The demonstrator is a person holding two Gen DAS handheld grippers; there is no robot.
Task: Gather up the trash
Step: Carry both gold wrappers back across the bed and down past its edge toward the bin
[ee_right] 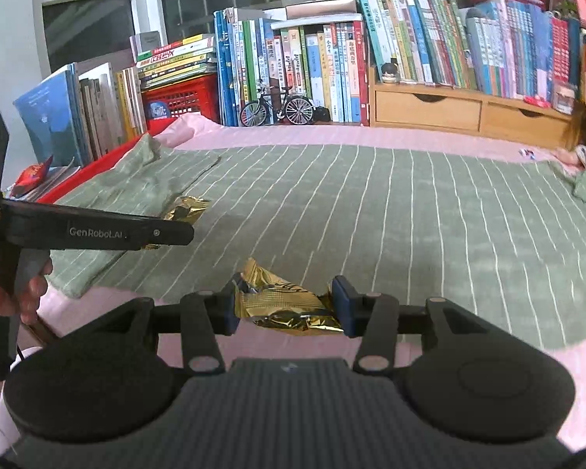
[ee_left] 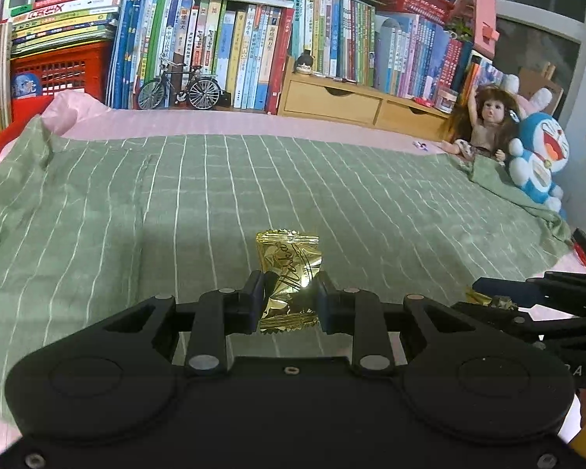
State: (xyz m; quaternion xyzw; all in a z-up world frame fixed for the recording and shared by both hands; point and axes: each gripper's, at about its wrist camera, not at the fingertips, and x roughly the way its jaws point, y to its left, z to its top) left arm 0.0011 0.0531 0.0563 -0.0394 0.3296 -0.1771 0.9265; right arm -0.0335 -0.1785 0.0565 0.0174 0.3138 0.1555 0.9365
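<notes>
Broadly, by descending size: green blanket (ee_left: 254, 179) with thin white grid lines, spread over a pink sheet (ee_left: 222, 123), rumpled at its left edge. Row of upright books (ee_left: 230, 47) behind, spine titles too small to read. Red crate (ee_left: 58, 70) under a flat stack of books; wooden drawer unit (ee_left: 355, 103); blue plush toy (ee_left: 539, 156) and doll (ee_left: 488, 121) at the bed's right edge; model bicycle (ee_left: 179, 88). Left gripper (ee_left: 289, 301), black, jaws clenched on a gold foil wrapper (ee_left: 289, 262): glossy, crinkled, serrated top and bottom seams, dark script lettering not legible, standing upright above the blanket with its lower part pinched between the pads. Right gripper (ee_right: 285, 305), jaws grasping a second gold wrapper (ee_right: 285, 305), crumpled and lying crosswise, held just above the blanket's near edge. From the right wrist view the left gripper's own wrapper is largely hidden behind its finger; a hand (ee_right: 27, 289) shows partly at the frame's left edge.
</notes>
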